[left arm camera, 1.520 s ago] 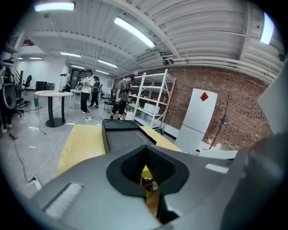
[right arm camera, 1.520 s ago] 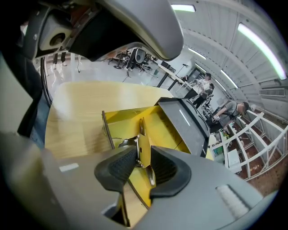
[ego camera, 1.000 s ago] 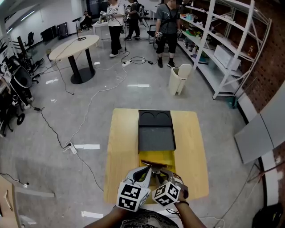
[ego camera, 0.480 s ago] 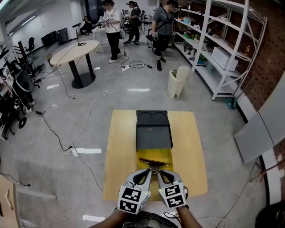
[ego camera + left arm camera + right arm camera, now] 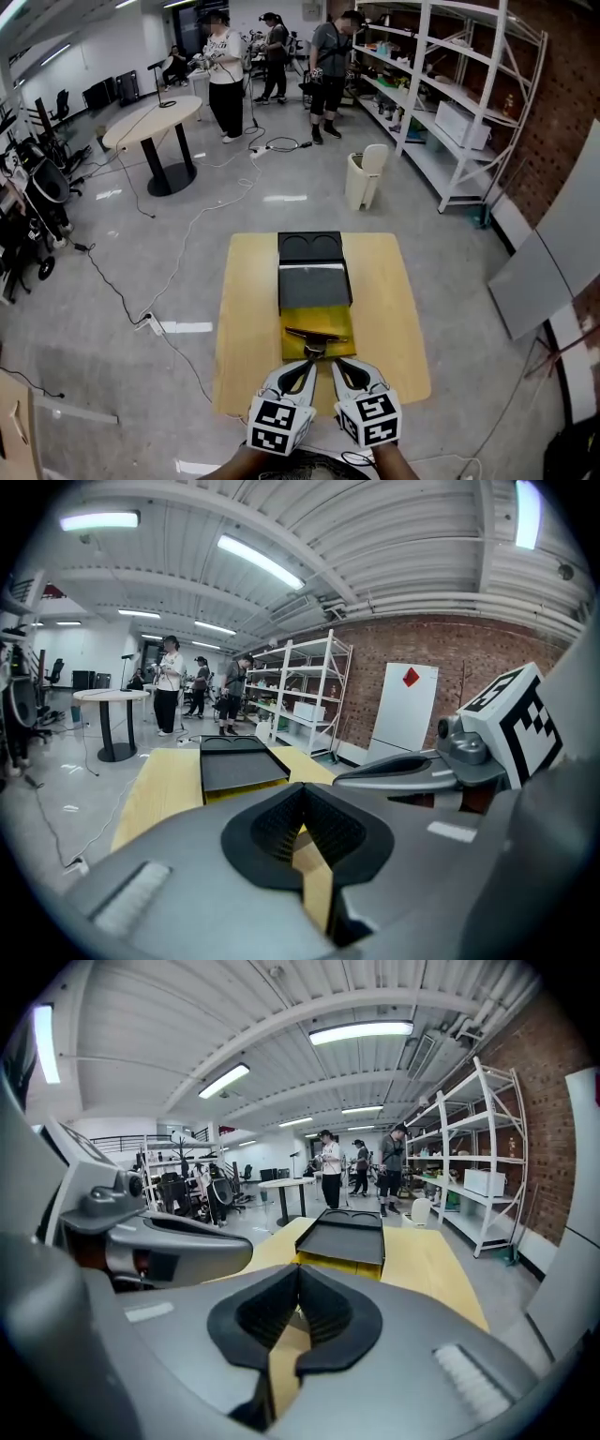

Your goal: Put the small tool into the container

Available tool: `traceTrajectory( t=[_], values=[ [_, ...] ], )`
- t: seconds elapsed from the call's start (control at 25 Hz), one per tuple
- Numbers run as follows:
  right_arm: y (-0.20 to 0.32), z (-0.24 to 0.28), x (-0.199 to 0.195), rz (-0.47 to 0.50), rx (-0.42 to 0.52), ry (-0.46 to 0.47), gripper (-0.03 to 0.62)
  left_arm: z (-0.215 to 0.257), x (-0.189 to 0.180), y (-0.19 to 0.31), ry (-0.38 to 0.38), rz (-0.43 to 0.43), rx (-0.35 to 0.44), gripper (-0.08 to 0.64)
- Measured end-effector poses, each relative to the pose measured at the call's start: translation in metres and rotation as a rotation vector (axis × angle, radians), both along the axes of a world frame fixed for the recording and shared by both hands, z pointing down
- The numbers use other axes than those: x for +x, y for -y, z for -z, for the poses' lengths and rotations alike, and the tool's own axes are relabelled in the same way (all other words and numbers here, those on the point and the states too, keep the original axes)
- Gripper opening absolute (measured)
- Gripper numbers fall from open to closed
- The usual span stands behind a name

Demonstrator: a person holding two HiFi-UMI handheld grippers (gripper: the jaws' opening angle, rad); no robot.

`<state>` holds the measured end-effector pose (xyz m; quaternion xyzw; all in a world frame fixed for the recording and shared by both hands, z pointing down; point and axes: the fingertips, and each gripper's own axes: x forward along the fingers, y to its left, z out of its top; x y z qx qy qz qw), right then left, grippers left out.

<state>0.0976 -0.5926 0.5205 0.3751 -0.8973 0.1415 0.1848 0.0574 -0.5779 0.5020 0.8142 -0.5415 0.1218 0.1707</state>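
Observation:
The container is a yellow box [image 5: 331, 344] with a black tray-like lid [image 5: 314, 283] over its far part, lying along the middle of the table; it also shows in both gripper views: the lid [image 5: 234, 766] and the lid [image 5: 349, 1235]. A small dark tool [image 5: 313, 337] lies across the open yellow part. My left gripper [image 5: 307, 365] and right gripper [image 5: 337, 365] hang side by side just short of the box's near end, apart from the tool. In their own views the left gripper [image 5: 302, 794] and the right gripper [image 5: 298, 1279] have their pads together with nothing between them.
The yellow-topped table [image 5: 244, 309] stands on a grey floor with cables [image 5: 178, 253]. A white bin [image 5: 364, 176] and metal shelves [image 5: 450, 103] stand beyond it to the right, a round table [image 5: 150, 122] to the left. Several people stand far behind.
Both grippers have drawn back from the tool toward me and now sit level, side by side. The tool stays lying on the yellow box. The head view has tilted up a little.

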Motion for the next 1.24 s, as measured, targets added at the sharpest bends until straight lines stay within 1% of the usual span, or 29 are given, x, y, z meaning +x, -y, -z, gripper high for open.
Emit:
traceTrajectory(
  t=[0.24,0.4,0.56,0.76,1.0,1.24],
  values=[
    [-0.046,0.008,0.034,-0.004,-0.039,0.092,0.005,0.002,0.037,-0.039,0.004,-0.015,0.005,0.014],
    [-0.080,0.016,0.043,0.003,-0.044,0.105,0.005,0.010,0.052,-0.070,0.002,-0.023,0.005,0.014],
    [-0.094,0.021,0.061,0.002,-0.042,0.114,0.005,0.014,0.070,-0.083,0.002,-0.024,0.008,0.014],
    [-0.126,0.007,0.061,0.013,-0.041,0.113,0.005,0.002,0.071,-0.114,0.000,-0.017,0.015,0.014],
    [-0.129,0.014,0.069,0.026,-0.047,0.115,0.005,0.008,0.080,-0.117,0.002,-0.009,0.007,0.014],
    [-0.151,0.004,0.059,0.037,-0.050,0.113,0.005,-0.003,0.072,-0.138,0.002,-0.013,0.005,0.014]
  ],
)
